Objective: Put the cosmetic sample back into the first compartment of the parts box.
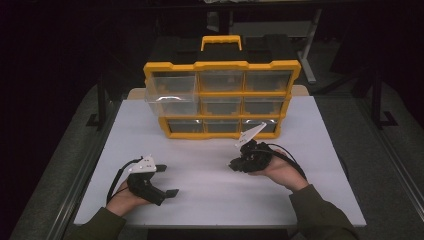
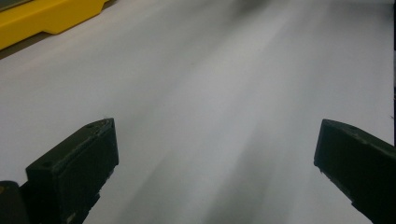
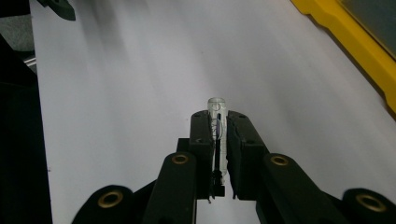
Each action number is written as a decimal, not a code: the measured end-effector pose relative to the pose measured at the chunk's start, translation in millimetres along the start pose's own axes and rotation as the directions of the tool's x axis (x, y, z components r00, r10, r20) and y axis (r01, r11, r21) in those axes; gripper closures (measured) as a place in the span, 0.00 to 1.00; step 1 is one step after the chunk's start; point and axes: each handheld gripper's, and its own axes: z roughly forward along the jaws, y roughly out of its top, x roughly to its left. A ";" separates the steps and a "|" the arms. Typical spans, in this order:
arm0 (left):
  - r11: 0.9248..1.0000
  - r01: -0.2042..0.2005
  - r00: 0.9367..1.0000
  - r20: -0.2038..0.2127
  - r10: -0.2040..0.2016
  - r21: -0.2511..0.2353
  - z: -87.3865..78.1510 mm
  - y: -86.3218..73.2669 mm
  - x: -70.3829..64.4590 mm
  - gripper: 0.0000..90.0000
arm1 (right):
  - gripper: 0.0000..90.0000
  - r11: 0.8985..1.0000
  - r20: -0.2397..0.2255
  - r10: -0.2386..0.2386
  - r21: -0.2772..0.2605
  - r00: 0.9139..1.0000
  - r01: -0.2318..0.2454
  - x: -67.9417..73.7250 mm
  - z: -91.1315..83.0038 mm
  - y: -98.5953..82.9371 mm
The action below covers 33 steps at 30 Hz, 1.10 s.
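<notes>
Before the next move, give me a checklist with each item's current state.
1. Right gripper grip: its fingers are clamped on the small clear tube - ok.
2. Tube seating: upright, tip protruding above the fingers - ok.
3. Left gripper: open, holding nothing, over the white table - ok.
4. Open drawer in the yellow organizer: top-left one pulled out - ok.
5. Drawer contents: cannot tell.
6. Path from right gripper to that drawer: bare tabletop between - ok.
</notes>
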 end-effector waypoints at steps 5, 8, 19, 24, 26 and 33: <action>1.000 0.000 1.000 0.000 0.000 0.002 -0.2 0.1 -0.2 0.00 | 0.89 1.000 -0.003 0.006 -0.003 1.000 -0.006 -3.0 -5.1 5.3; 1.000 0.002 1.000 0.000 -0.002 0.001 0.2 0.6 -0.1 0.00 | 0.89 1.000 -0.002 0.013 -0.004 1.000 -0.013 -3.5 -8.8 8.8; 1.000 0.002 1.000 0.001 -0.002 0.006 1.0 0.4 -0.1 0.00 | 0.89 1.000 0.002 -0.018 -0.007 1.000 0.018 -2.7 -22.8 26.8; 1.000 -0.003 1.000 0.001 0.003 0.010 0.3 0.6 1.0 0.00 | 0.89 1.000 -0.004 -0.023 -0.010 1.000 0.023 -3.3 -28.1 35.5; 1.000 -0.005 1.000 0.001 0.005 0.015 0.2 0.7 1.0 0.00 | 0.89 0.999 0.002 -0.039 -0.014 0.999 0.039 -4.3 -30.6 39.0; 1.000 -0.004 1.000 0.005 0.004 0.016 -0.1 0.8 0.8 0.00 | 0.89 0.998 0.004 -0.059 -0.026 0.998 0.059 -6.6 -41.5 51.3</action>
